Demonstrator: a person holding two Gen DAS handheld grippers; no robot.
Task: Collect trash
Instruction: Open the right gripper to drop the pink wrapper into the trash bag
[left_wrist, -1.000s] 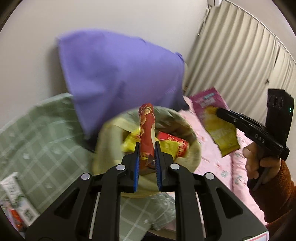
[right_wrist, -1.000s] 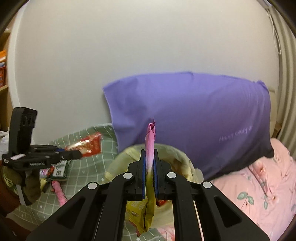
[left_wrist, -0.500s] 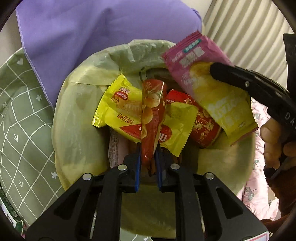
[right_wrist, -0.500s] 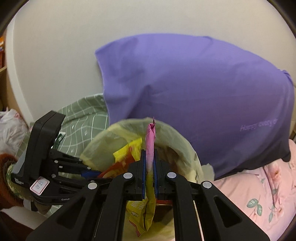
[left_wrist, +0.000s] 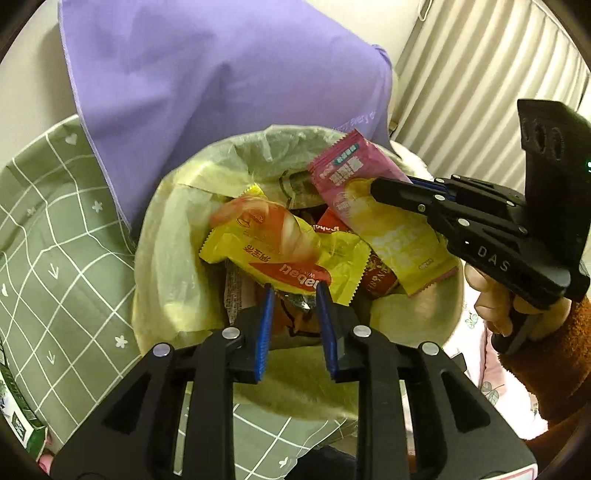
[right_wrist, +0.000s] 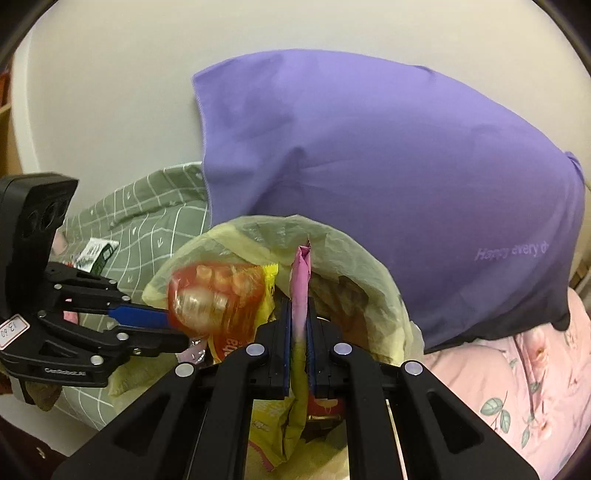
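A bin lined with a yellowish bag (left_wrist: 166, 229) (right_wrist: 354, 266) holds several snack wrappers, among them a yellow one (left_wrist: 258, 254). My left gripper (left_wrist: 295, 290) (right_wrist: 177, 328) hangs over the bin's near rim and its jaws are opening. A red snack wrapper (left_wrist: 266, 221) (right_wrist: 214, 295), blurred, is loose just past its fingertips, and nothing sits between the pads. My right gripper (right_wrist: 298, 302) (left_wrist: 380, 186) is shut on a pink-and-yellow snack packet (right_wrist: 301, 273) (left_wrist: 369, 206), which it holds over the bin's right side.
A purple pillow (left_wrist: 221, 74) (right_wrist: 369, 147) leans on the wall behind the bin. A green checked blanket (left_wrist: 55, 240) lies to the left with a small carton (right_wrist: 96, 253) on it. Pink floral bedding (right_wrist: 517, 387) and a curtain (left_wrist: 480, 74) are to the right.
My left gripper has come down over the bin and its jaws have parted, letting the red wrapper go. The right gripper has brought the pink packet over the bin.
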